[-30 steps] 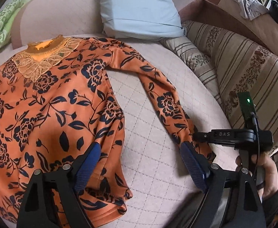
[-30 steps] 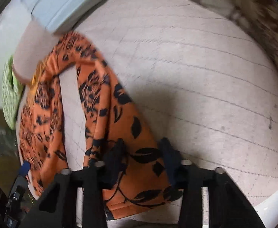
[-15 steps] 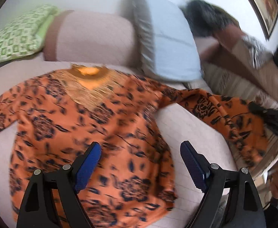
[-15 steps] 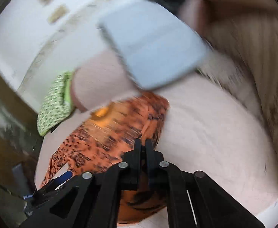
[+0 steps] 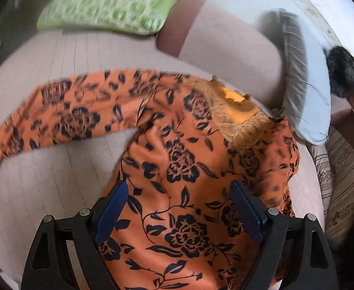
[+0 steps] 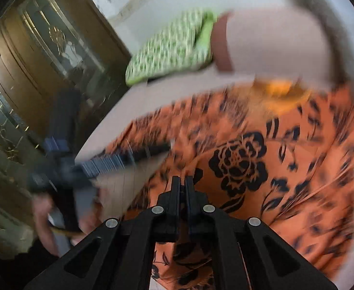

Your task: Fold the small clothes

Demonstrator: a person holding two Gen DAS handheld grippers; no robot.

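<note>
Background stuff — a green patterned cushion [image 5: 109, 4] sits at the back of the quilted pinkish bed cover [image 5: 44, 174]; a pale pink bolster [image 5: 227, 46] lies just beside it; a light blue pillow [image 5: 305, 106] leans on the right; striped sofa upholstery [image 5: 346, 169] further right; dark wooden glass-fronted cabinet [image 6: 44, 55] — pretty blurry.

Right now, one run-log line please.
left gripper: open above shirt | right gripper: shut on sleeve | fold: underway

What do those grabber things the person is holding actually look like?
Each is black plastic. The left gripper has two angled arms with cut-out slots, silver rivets and ribbed blue pads. The right gripper shares that black frame and rivets; its pads are hidden.
</note>
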